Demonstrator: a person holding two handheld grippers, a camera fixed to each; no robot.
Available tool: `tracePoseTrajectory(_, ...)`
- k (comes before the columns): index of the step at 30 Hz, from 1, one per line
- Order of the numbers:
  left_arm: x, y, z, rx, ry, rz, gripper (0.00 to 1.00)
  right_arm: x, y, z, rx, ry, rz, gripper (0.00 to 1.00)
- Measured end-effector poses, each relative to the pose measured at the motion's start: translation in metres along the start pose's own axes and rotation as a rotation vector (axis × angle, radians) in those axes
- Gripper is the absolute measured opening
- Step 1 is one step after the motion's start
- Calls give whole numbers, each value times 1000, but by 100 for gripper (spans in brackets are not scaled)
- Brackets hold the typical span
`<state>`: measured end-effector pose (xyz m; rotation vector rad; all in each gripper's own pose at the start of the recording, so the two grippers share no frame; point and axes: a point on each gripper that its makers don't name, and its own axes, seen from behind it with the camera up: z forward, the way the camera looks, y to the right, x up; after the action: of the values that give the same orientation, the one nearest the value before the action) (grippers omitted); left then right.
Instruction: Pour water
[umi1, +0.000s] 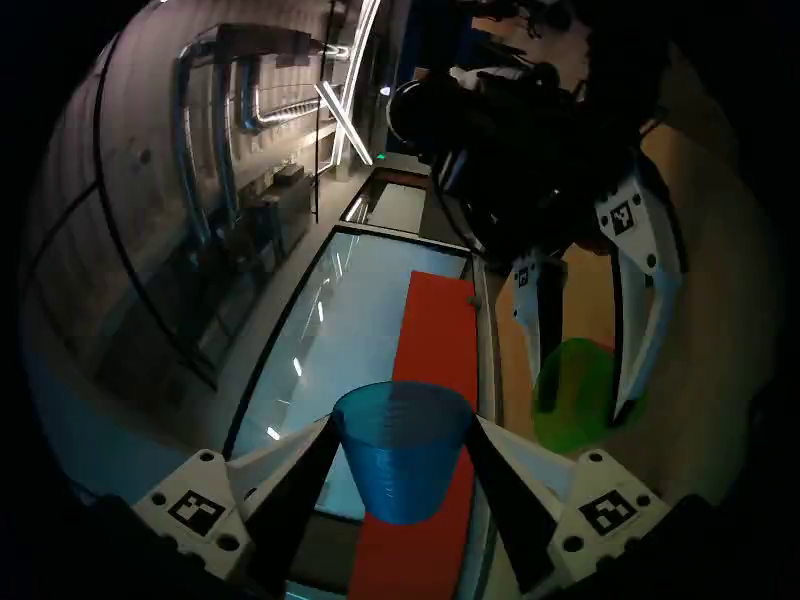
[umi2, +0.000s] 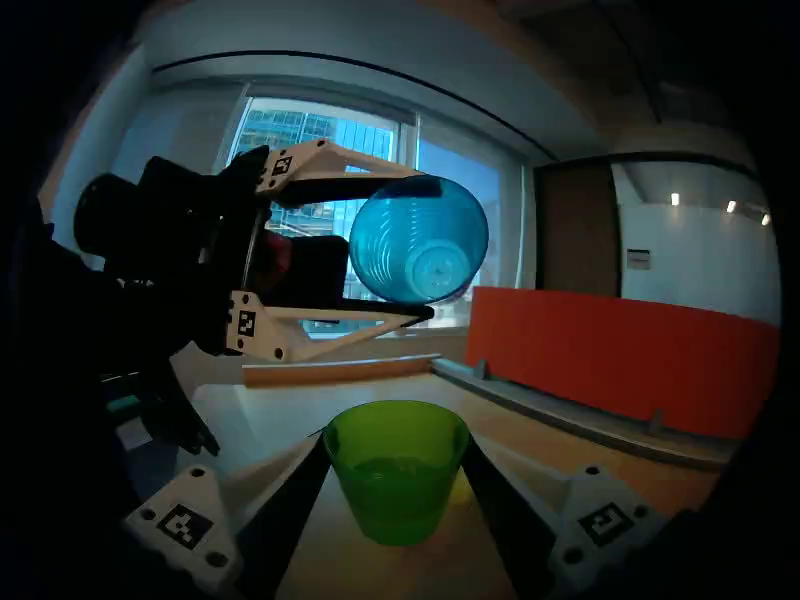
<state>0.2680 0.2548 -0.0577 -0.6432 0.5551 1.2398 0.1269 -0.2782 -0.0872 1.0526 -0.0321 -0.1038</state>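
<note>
Two translucent: blue cup (umi2: 419, 240) ribbed, tipped sideways; green cup (umi2: 397, 468) upright.

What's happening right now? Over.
Left gripper shut on blue cup, tipped sideways. Right gripper shut on green cup, upright, lower down. Nothing between them.

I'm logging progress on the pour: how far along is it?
Done: both cups are gripped, and the green cup in the right gripper seems to hold some water. In hand: the left gripper holds the blue cup tipped on its side, higher than the green one; whether it is pouring is unclear. Left: righting the blue cup and setting it down.
</note>
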Motion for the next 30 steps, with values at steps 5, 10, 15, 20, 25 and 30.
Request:
tracePoseTrajectory(5,-5,-2,0,-4,9,-149,87,0,0,-1,-2,0,-1,91)
tracePoseTrajectory(10,-8,-4,-1,-6,21,-287,87,1,2,-2,-8,1,-3,91)
tracePoseTrajectory(15,-11,-4,-4,-10,28,-409,87,3,2,-3,-12,5,0,91)
tracePoseTrajectory(20,-12,-4,-5,-16,41,-538,87,4,3,-4,-18,7,-1,91)
tracePoseTrajectory(25,-13,-2,-4,-32,48,-653,87,5,4,-5,-20,8,-1,91)
tracePoseTrajectory(30,-16,1,-5,-39,45,-746,87,7,5,-7,-26,9,-3,91)
